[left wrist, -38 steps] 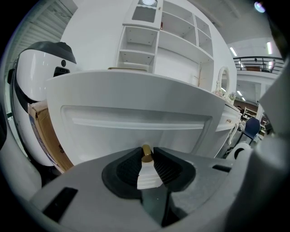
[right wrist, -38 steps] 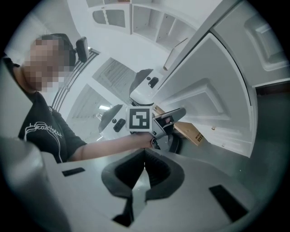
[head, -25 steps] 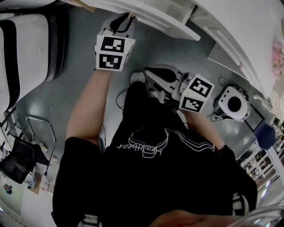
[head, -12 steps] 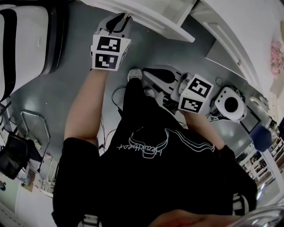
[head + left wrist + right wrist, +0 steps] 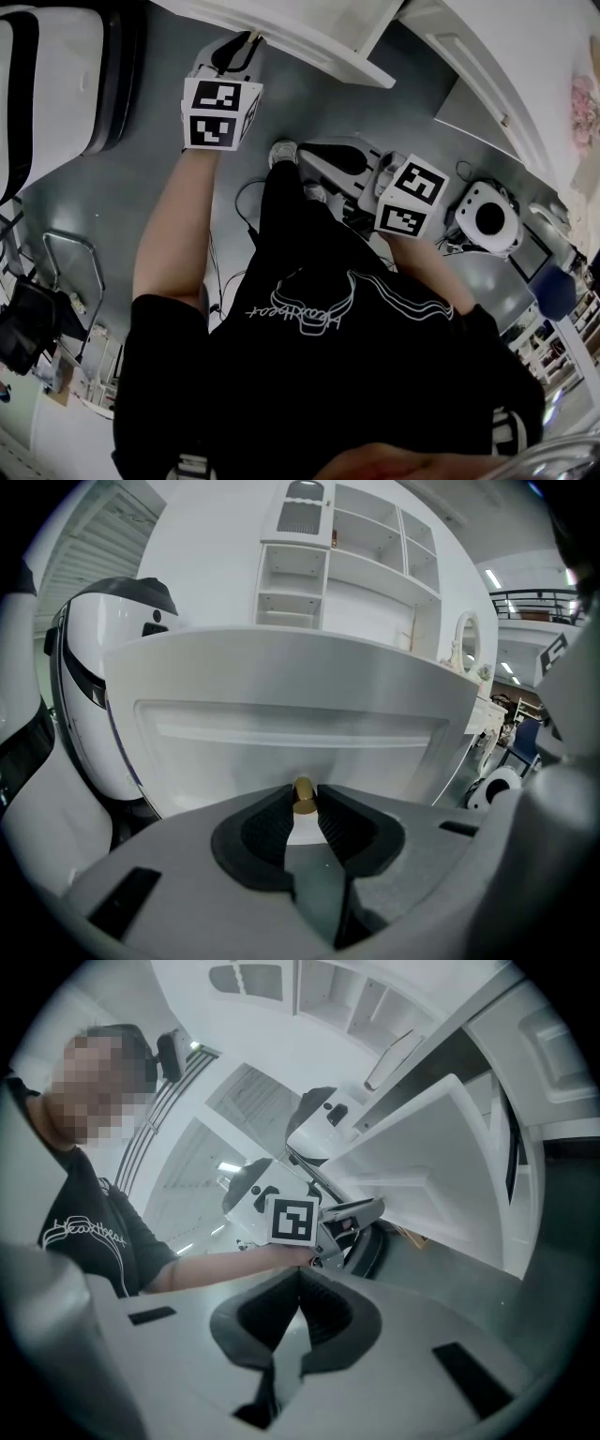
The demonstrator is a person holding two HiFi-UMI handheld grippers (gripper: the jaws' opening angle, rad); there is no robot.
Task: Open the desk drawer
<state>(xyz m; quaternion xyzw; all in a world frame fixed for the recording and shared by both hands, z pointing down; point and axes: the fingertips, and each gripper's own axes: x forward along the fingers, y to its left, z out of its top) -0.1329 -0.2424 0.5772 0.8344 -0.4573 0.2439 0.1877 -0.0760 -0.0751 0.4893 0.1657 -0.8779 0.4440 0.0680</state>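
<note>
The white drawer front [image 5: 291, 733] fills the left gripper view; in the head view this drawer [image 5: 309, 33] stands out from the white desk at the top. My left gripper [image 5: 303, 803] is shut on its small brass knob [image 5: 303, 795], pads pressed on both sides. In the head view that left gripper [image 5: 246, 45] reaches up to the drawer's edge, and the knob is hidden there. My right gripper [image 5: 298, 1277] is shut with nothing between its pads and hangs over the floor, away from the drawer. In the head view the right gripper [image 5: 321, 153] sits right of centre.
A large white and black shell-shaped seat [image 5: 56, 84] stands left of the drawer. A round white device [image 5: 487, 220] and cables [image 5: 246, 202] lie on the grey floor at the right. The person's shoe [image 5: 284, 151] is below the drawer. White shelves [image 5: 366, 564] rise above the desk.
In the head view the left gripper has shifted left with the knob, and the drawer front has moved with it. The right gripper has hardly shifted in the picture.
</note>
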